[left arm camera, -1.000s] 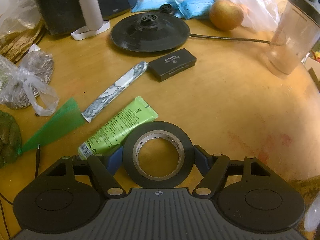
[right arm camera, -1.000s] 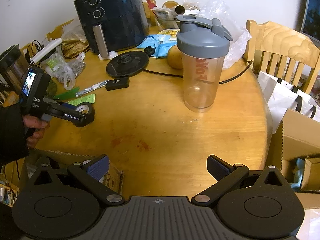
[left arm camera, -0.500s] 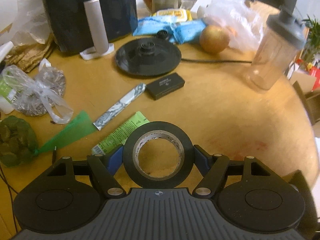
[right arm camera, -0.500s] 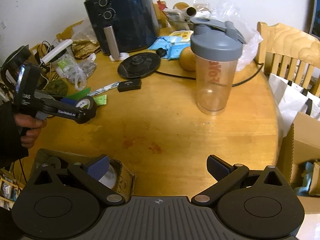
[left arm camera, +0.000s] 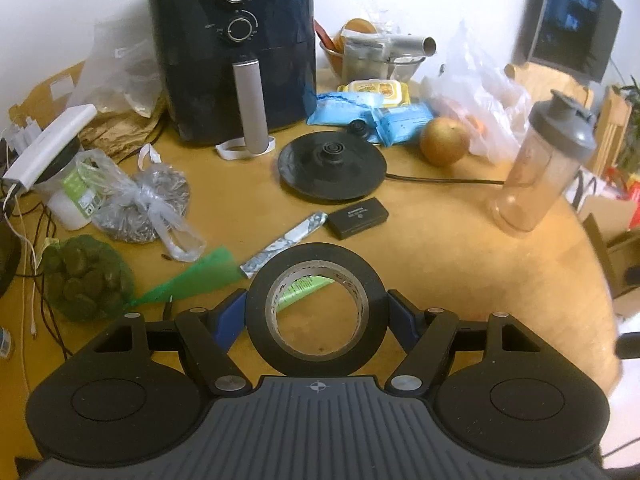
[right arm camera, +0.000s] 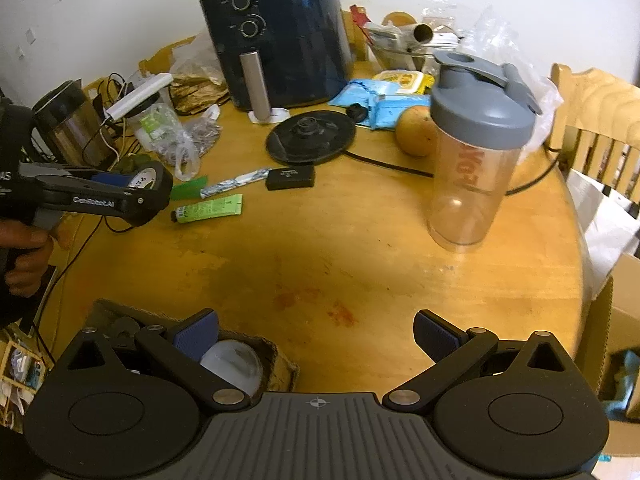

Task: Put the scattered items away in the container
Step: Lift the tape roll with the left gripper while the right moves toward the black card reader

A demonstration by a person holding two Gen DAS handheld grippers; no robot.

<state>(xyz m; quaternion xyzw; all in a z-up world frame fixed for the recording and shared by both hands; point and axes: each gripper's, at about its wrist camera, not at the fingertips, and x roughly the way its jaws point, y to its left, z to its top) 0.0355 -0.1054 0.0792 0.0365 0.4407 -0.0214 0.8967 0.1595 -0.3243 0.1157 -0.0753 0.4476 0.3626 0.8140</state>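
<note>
The left gripper point(left arm camera: 316, 314) clamps the black tape roll point(left arm camera: 316, 312) above the tabletop's left edge, while the cardboard box point(right arm camera: 256, 354) waits at the near edge, directly under the empty, open right gripper point(right arm camera: 316, 334).

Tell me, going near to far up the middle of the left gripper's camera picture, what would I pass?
Black tape roll in the left gripper → green tube → small black case → round black kettle base → air fryer.

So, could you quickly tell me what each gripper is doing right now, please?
Left gripper: closed on the black roll of tape, held above the wooden table.
Right gripper: open, holding nothing.
</note>
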